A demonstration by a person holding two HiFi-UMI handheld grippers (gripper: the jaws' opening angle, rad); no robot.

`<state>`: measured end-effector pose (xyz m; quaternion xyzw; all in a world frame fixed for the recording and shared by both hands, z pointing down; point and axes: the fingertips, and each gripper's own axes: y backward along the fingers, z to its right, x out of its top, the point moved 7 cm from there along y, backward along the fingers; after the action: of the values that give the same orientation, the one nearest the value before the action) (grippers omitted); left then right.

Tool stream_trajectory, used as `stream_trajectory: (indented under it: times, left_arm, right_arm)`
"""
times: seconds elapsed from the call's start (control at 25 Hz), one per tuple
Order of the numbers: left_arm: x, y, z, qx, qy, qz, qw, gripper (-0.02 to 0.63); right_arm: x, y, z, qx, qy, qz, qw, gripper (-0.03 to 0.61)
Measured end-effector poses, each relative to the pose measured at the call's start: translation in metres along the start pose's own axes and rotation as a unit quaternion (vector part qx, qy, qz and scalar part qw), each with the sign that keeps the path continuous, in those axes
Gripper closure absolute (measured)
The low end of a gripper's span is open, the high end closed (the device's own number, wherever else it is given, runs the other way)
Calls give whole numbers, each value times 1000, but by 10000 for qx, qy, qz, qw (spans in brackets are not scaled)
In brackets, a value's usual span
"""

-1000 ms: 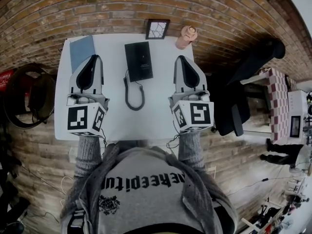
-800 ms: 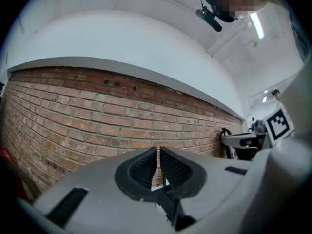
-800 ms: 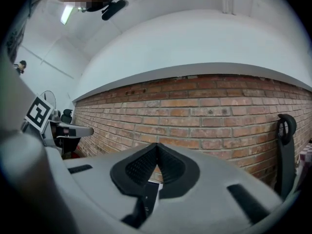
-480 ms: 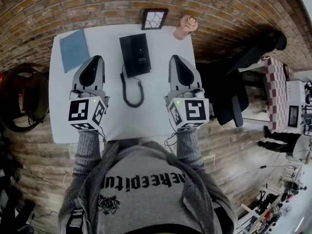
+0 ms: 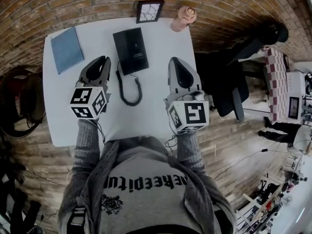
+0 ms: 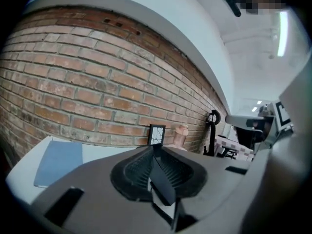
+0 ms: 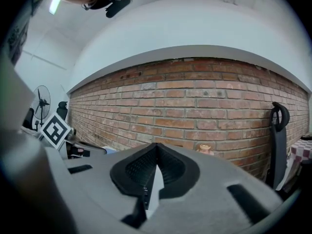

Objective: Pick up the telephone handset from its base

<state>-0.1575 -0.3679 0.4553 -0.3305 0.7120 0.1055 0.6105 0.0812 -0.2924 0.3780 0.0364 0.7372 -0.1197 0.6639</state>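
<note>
The black telephone lies flat on the white table with its handset on the base. Its coiled cord loops toward me. My left gripper hovers just left of the phone, angled toward it, jaws shut and empty. My right gripper hangs to the phone's right, some way off, also shut with nothing in it. In the left gripper view the closed jaws point at the brick wall; the phone is hidden below them. The right gripper view shows its closed jaws aimed at the wall too.
A blue notebook lies at the table's far left. A small picture frame and a pinkish figurine stand against the brick wall. A black office chair stands right of the table.
Both grippers have sunk toward the table, the left one more. The left one has also tilted and turned its tip toward the phone. Both stay shut.
</note>
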Motion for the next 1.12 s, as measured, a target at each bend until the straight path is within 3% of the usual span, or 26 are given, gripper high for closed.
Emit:
stream_trajectory:
  times: [0.4, 0.8, 1.12]
  left_arm:
    - [-36, -41, -10, -317, 459, -634, 9964, 514]
    - [-73, -76, -26, -329, 936, -1169, 9882, 476]
    - [-85, -90, -31, -567, 1438, -1178, 9809, 465]
  right_arm:
    - [-10, 0, 8, -120, 4, -209, 9997, 575]
    - [-20, -2, 12, -161, 55, -416, 9990, 575]
    - [-29, -5, 18, -224, 5, -475, 9986, 575]
